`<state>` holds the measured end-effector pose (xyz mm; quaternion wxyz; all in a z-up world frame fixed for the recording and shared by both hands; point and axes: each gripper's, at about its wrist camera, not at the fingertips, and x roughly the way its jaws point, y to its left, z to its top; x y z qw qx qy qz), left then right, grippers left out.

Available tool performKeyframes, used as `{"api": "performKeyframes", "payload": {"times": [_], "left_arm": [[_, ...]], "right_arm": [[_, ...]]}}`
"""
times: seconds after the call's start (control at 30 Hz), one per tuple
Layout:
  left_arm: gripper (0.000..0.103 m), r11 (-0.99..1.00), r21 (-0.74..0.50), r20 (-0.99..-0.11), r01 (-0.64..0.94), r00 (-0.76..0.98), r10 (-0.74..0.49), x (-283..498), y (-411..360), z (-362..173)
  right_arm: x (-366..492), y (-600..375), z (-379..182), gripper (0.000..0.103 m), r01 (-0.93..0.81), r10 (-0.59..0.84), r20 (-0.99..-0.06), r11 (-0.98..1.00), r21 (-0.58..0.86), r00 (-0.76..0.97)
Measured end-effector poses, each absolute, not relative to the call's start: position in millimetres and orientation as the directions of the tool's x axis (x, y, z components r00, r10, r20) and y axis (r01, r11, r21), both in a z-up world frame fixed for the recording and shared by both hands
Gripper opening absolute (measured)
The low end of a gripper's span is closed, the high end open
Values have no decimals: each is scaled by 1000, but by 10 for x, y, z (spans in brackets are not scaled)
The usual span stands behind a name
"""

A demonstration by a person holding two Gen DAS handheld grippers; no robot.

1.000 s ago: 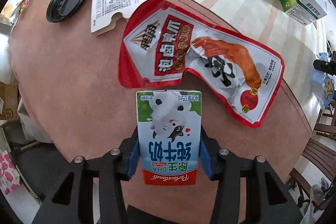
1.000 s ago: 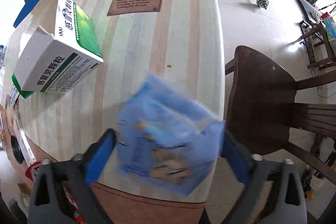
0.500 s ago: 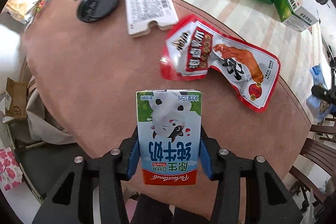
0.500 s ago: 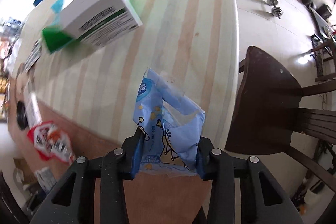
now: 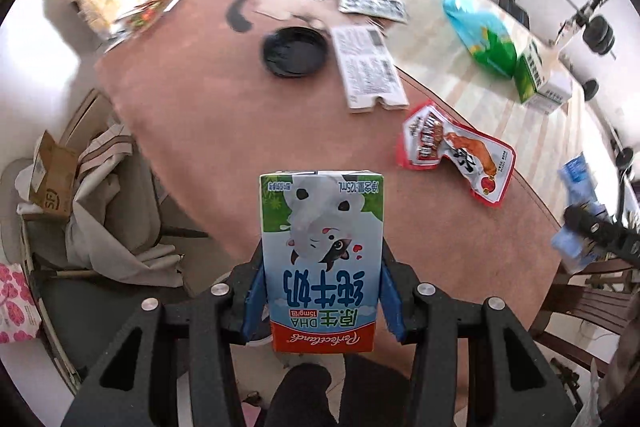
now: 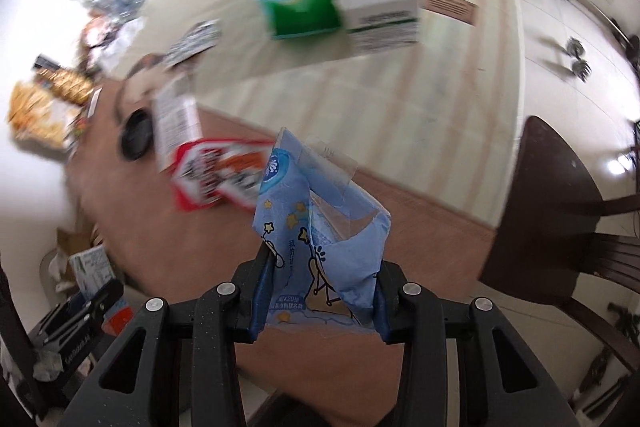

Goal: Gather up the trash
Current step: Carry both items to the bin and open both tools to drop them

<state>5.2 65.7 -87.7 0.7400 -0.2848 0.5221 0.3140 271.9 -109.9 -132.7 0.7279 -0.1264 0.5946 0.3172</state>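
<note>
**Both tools lifted clear, each with trash in its grip**

Since a second ago both tools have risen and pulled back from the surface (image 5: 208, 115), so the litter on it looks smaller and farther off.

Nearest the left tool (image 5: 322, 291), a small rectangular milk carton (image 5: 322, 259) sits clamped between the blue pads, printed upside down with a cartoon cow, glossy and flat-sided, held above the brown mat's near edge. The right tool (image 6: 318, 295) is closed on a crumpled blue tissue wrapper (image 6: 320, 243), thin soft film with a clear flap at its top.

Beyond the carton, lying flat on the mat, is a red and white snack pouch (image 5: 460, 155), shiny and wrinkled. Farther off lie a white printed card (image 5: 370, 67) and a round black lid (image 5: 294, 51). On the striped cloth behind rest a green bag (image 5: 484, 39) and a green and white box (image 5: 538, 75).
</note>
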Motion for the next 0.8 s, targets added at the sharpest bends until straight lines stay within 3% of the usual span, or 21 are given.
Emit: {"api": "performKeyframes", "payload": {"times": [0.2, 0.37, 0.57, 0.8], "left_arm": [[45, 593, -136, -942, -794, 289, 172, -603, 858, -905], [45, 544, -155, -953, -825, 270, 137, -1321, 984, -1225], [45, 420, -217, -972, -881, 235, -9, -2049, 1181, -2164], [47, 222, -309, -940, -925, 262, -217, -2600, 1337, -3799]], "right_arm": [[1790, -840, -1311, 43, -689, 334, -941, 695, 203, 59], [947, -592, -1610, 43, -743, 311, -950, 636, 207, 2], [142, -309, -2403, 43, -807, 224, -970, 552, 209, -98], [-457, -39, -3989, 43, -851, 61, -976, 481, 212, -209]]}}
